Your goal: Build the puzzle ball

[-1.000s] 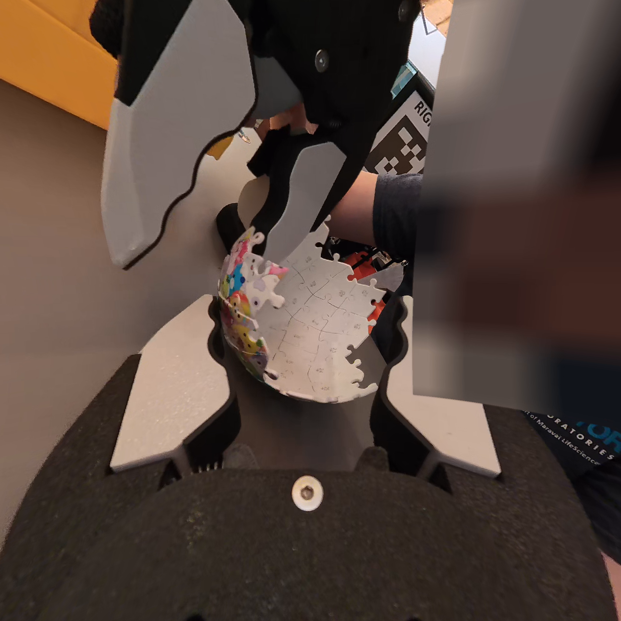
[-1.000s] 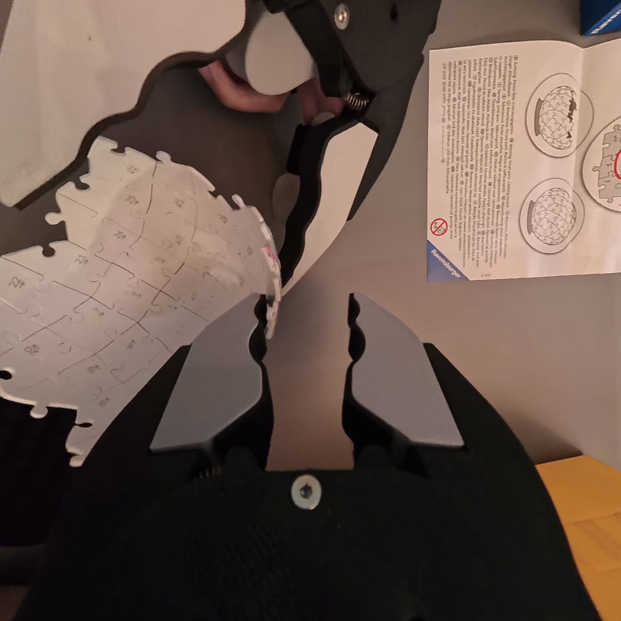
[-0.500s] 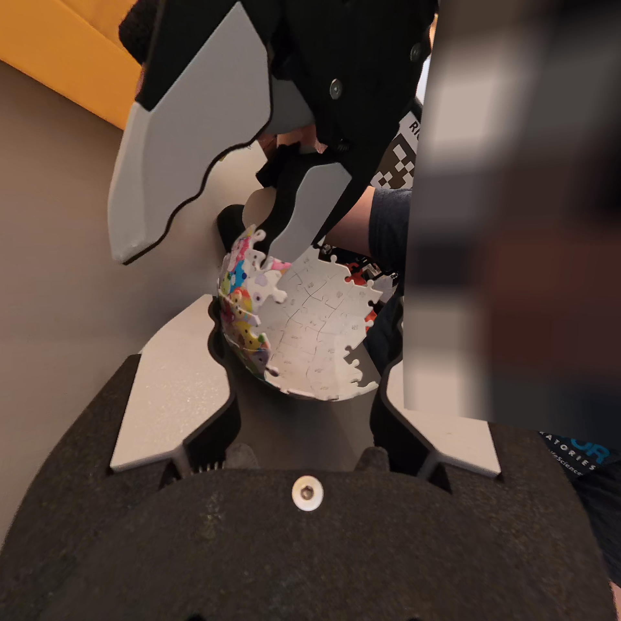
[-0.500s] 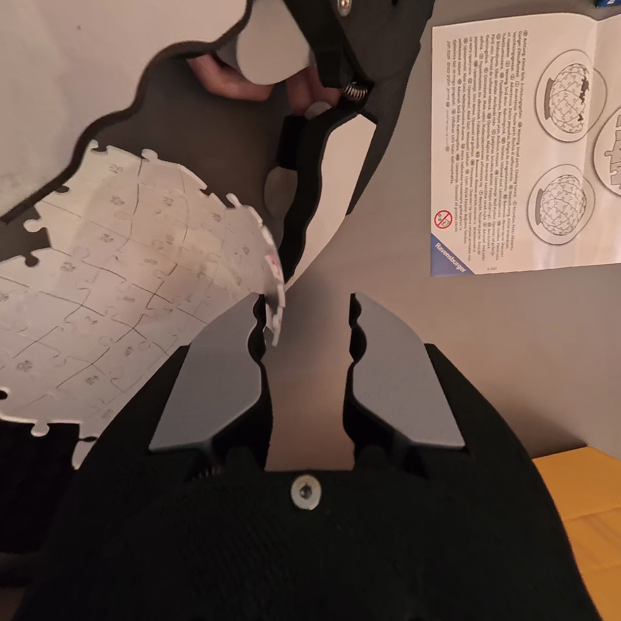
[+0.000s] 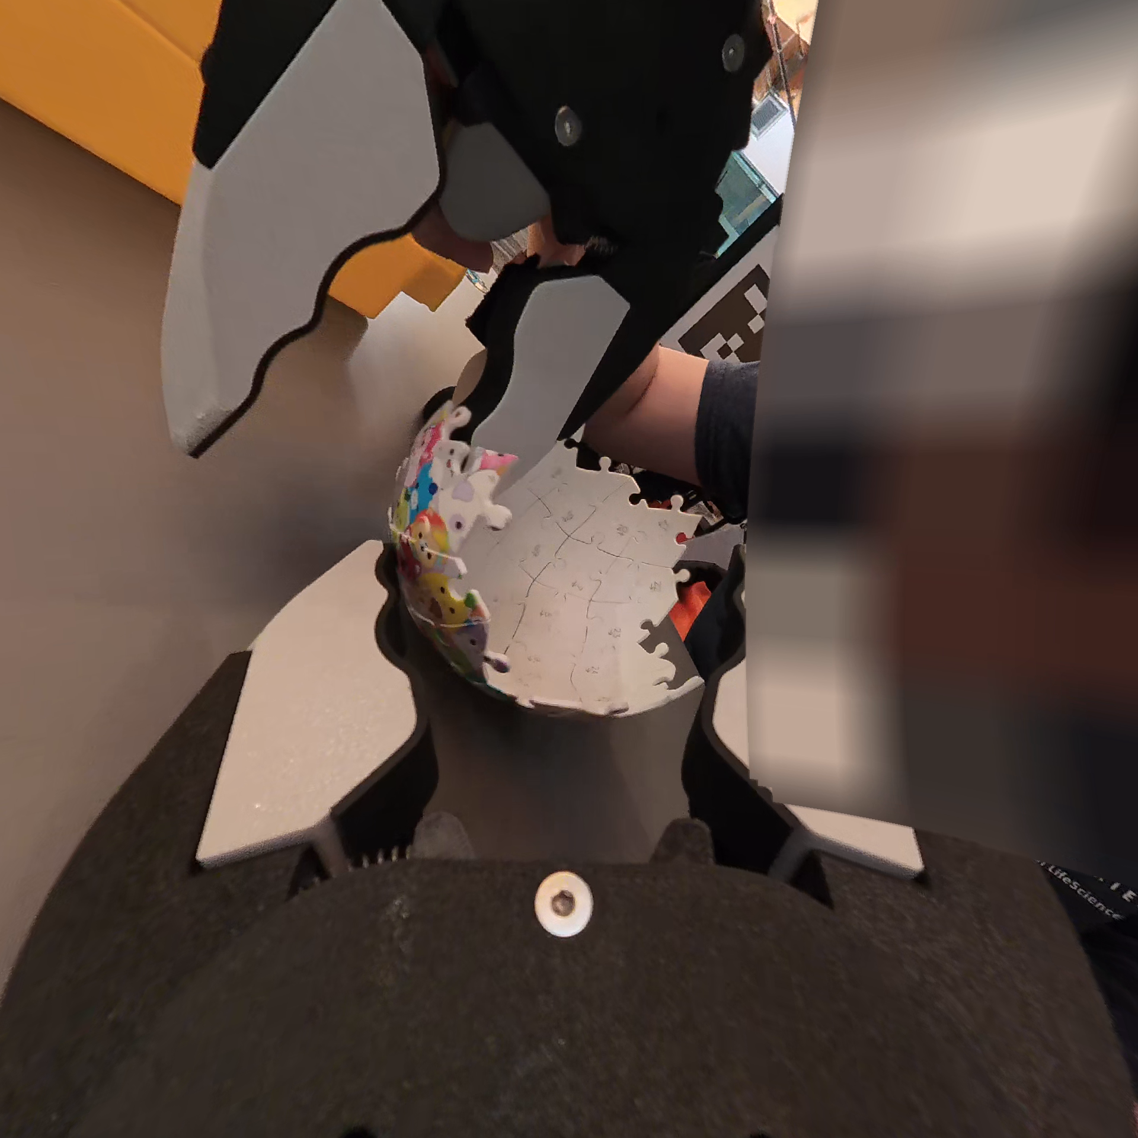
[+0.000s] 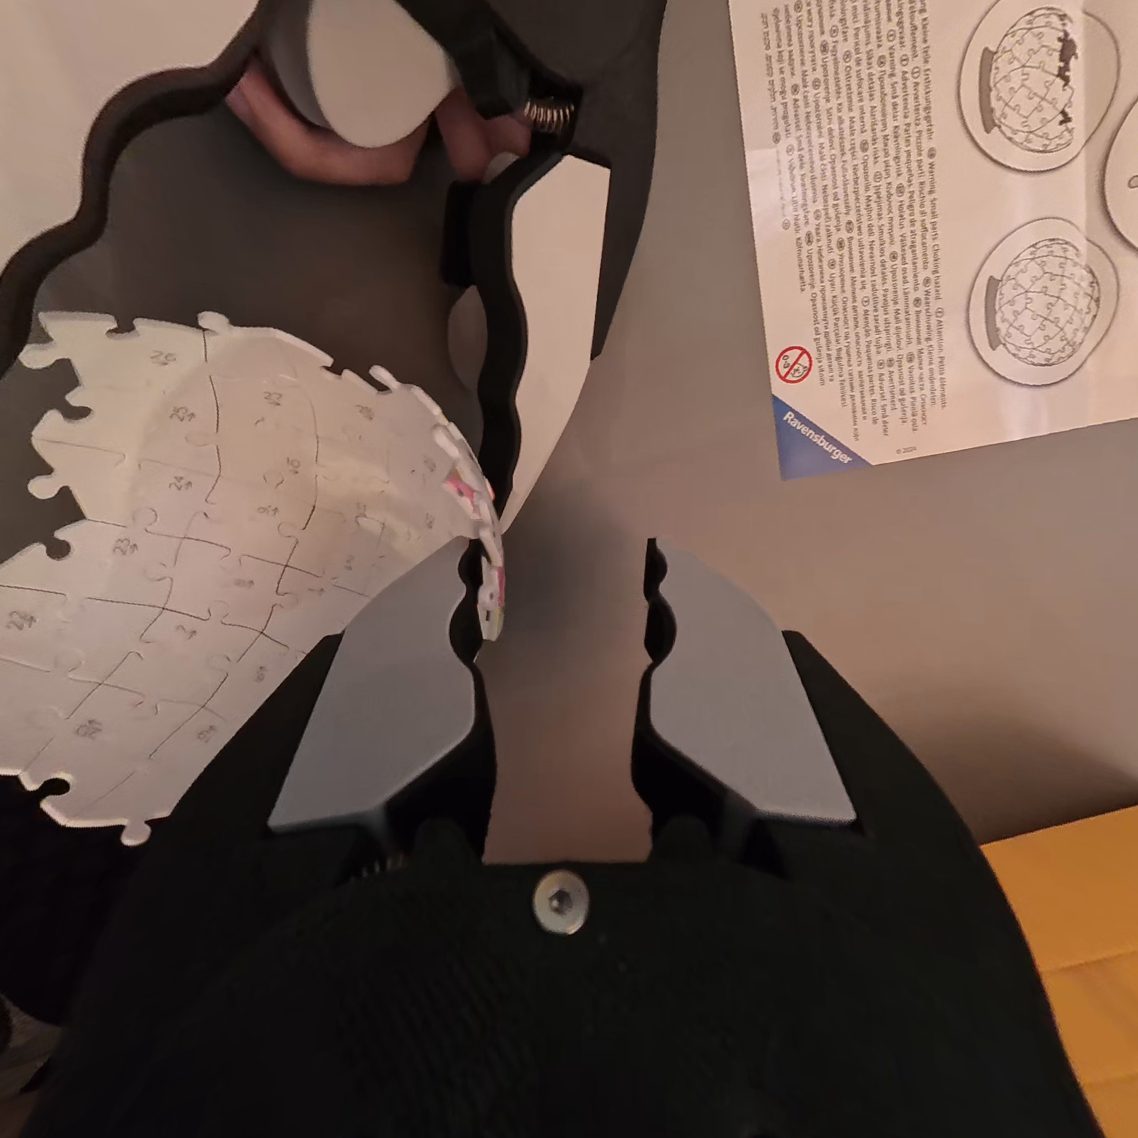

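The partly built puzzle ball is an open shell, coloured outside and white inside. My left gripper is shut on it, one finger on each side, holding it above the grey table. My right gripper is open over the shell's rim. Its left finger lies inside the shell and a coloured rim piece rests against that finger's pad. In the left wrist view the right gripper comes down from above, one fingertip at the rim. A blurred patch hides my left gripper's right finger.
A folded paper instruction sheet lies on the grey table at the upper right. A yellow surface borders the table, also seen in the left wrist view. A person's forearm is behind the ball.
My right gripper has shifted a little along the shell's rim and tilted, so the instruction sheet sits higher in its view. The left gripper's hold on the ball has not changed.
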Available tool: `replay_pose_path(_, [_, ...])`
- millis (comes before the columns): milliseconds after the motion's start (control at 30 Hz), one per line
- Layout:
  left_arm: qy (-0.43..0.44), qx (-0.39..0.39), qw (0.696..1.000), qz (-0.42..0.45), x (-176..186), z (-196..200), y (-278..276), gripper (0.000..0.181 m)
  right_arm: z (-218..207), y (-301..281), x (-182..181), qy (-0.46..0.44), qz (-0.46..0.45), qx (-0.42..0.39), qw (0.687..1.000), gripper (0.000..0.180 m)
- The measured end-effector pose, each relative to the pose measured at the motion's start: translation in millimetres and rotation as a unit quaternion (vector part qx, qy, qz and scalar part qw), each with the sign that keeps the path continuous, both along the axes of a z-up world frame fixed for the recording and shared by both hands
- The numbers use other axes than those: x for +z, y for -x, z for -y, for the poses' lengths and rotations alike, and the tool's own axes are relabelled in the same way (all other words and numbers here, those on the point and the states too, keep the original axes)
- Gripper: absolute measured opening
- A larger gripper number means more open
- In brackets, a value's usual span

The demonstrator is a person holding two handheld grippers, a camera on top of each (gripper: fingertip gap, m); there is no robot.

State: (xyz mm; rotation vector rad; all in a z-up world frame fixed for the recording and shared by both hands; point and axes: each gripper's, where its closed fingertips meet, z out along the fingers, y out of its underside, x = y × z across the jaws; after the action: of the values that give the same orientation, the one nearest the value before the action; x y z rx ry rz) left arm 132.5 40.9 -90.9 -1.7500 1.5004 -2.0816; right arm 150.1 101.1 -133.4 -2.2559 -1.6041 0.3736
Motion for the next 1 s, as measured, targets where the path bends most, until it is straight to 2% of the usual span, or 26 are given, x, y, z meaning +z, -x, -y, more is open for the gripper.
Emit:
replay_pose_path(267, [0.027,0.007,1.000,0.007,3.3,-3.5,0.8,0.090,2.8,3.0,6.5,-0.011,-0.012,0.024,1.000,0.051])
replay_pose_path(1000, [0.033,0.003,0.999,0.016,5.6,-3.3,1.9,0.085,8.2,1.5,13.7,-0.021,-0.005,0.036,0.999,0.043])
